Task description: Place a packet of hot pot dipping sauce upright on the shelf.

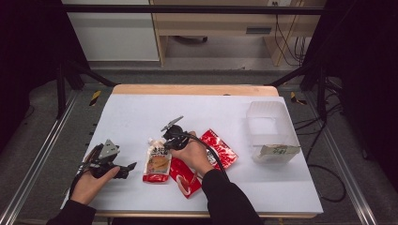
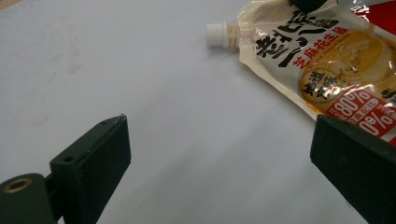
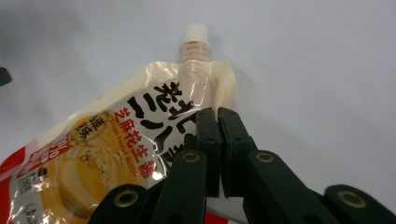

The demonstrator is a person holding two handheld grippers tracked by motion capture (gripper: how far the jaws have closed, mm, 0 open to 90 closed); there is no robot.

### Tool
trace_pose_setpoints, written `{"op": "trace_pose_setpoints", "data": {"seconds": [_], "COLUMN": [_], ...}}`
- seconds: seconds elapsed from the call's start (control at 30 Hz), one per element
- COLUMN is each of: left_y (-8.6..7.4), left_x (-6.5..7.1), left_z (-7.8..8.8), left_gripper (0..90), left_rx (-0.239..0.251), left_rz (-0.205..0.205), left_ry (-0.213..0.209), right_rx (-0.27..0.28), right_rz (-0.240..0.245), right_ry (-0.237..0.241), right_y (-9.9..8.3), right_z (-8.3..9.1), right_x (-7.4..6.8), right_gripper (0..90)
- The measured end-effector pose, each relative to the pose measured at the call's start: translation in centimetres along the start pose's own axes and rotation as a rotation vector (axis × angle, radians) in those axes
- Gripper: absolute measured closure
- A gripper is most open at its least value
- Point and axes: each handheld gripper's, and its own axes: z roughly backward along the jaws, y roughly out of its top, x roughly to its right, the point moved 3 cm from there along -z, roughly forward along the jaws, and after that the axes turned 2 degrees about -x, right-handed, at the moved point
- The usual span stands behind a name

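A spouted sauce pouch [image 1: 157, 164] with a white cap lies flat on the white table top [image 1: 141, 112], cap pointing away from me. My right gripper [image 1: 165, 146] comes down on its upper edge beside the spout. In the right gripper view the jaws [image 3: 217, 114] stand pressed together at the pouch [image 3: 116, 140] rim, and the film looks pinched between them. My left gripper [image 1: 132, 166] rests to the left of the pouch, pointing at it. Its jaws [image 2: 219, 149] stand wide apart with bare table between them, the pouch [image 2: 327, 60] lying ahead to the right.
Two red packets [image 1: 219, 147] [image 1: 185, 180] lie right of the pouch, partly under my right hand. A clear plastic box [image 1: 272, 126] stands at the right, with a pale green packet [image 1: 278, 151] at its near end. The wooden table edge [image 1: 195, 89] runs along the back.
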Motion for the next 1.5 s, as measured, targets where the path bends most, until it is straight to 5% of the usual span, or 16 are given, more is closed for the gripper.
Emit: {"op": "trace_pose_setpoints", "data": {"seconds": [0.3,0.63,1.0,1.17,1.5], "left_y": [0.6,3.7,6.7,8.1,10.4], "left_x": [0.0,0.0,-0.2,-0.3,0.2], "left_z": [1.0,3.7,4.8,5.0,4.4], "left_gripper": [5.9,7.9,12.3,13.0,19.0], "left_rx": [0.037,0.117,0.118,0.115,0.103], "left_rz": [0.0,-0.028,-0.093,-0.118,-0.152], "left_ry": [-0.025,-0.114,-0.135,-0.135,-0.203], "right_rx": [0.101,0.192,0.196,0.207,0.227], "right_rz": [0.06,0.15,0.25,0.27,0.287], "right_ry": [0.007,0.052,0.069,0.074,0.078], "right_y": [1.3,3.2,4.3,4.9,4.8], "right_z": [4.1,8.4,9.6,10.3,12.1], "right_x": [-1.4,-3.9,-5.7,-5.9,-5.5], "right_gripper": [90.0,90.0,90.0,90.0,90.0]}}
